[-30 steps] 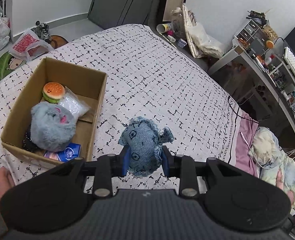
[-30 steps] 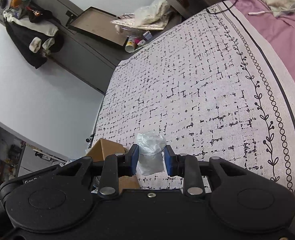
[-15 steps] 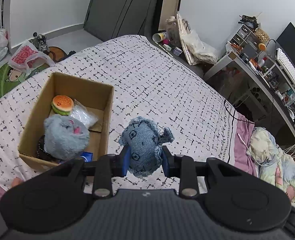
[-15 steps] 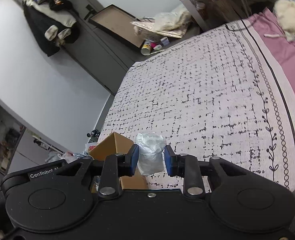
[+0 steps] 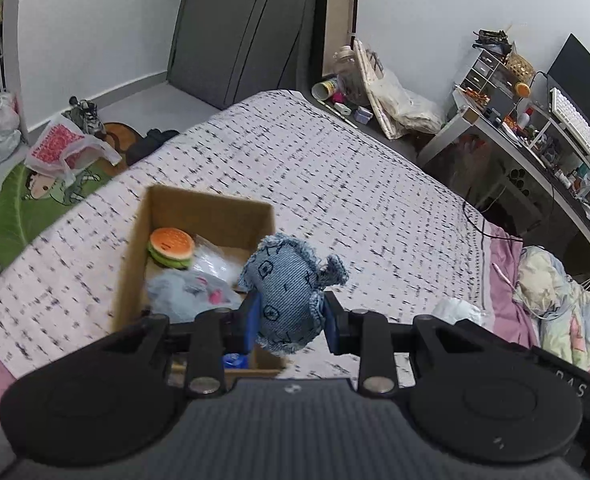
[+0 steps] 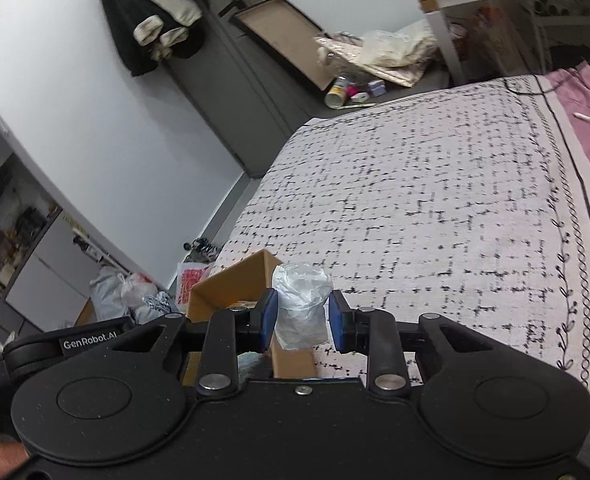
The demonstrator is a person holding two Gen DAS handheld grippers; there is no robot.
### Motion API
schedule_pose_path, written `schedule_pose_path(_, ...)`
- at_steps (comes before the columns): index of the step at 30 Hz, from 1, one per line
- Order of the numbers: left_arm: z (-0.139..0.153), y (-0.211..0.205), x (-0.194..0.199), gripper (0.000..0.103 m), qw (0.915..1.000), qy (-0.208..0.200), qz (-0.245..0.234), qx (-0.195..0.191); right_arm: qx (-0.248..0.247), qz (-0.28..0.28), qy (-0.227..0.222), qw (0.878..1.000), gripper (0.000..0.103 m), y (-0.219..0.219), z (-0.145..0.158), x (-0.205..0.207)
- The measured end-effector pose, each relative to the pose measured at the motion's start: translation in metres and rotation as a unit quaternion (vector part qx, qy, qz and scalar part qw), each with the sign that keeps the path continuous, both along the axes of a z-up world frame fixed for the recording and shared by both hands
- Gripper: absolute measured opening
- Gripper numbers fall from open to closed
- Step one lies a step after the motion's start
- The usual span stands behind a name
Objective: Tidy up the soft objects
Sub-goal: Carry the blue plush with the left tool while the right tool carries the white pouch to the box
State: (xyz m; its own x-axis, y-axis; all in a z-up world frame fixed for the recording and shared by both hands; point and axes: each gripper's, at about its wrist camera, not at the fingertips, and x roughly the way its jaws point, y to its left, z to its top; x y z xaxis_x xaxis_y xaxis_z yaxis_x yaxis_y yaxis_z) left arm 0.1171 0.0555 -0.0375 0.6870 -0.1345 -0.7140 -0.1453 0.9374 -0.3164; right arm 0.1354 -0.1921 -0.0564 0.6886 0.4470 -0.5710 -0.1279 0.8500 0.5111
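Denim toy [image 5: 289, 290] squeezed in left gripper [image 5: 291, 320], now moved over box [image 5: 211, 208]; right gripper [image 6: 301, 322] pinches white bag [image 6: 301, 308]. Drop comes next.

frayed denim toy [image 5: 287, 300], crinkled plastic bag [image 6: 301, 312], matt cardboard box [image 5: 207, 210]

A frayed denim plush [image 5: 289, 294] is hanging just above the near right corner of the cardboard box [image 5: 199, 208], which is sitting toward the bed's [image 5: 375, 200] left edge, holding a burger toy [image 5: 171, 246], a grey fuzzy plush [image 5: 191, 292] and a clear bag [image 5: 211, 260]. A crumpled white wad [image 6: 301, 310] is hovering beside the box.
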Motion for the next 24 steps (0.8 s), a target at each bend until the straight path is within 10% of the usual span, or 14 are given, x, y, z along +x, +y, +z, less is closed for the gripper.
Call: schedule_pose_path(24,-0.021,0.075,0.043,0.032,0.9997,0.010,0.007,0.019,-0.060,0.072,0.011,0.996,0.028,0.088,-0.007,0.038)
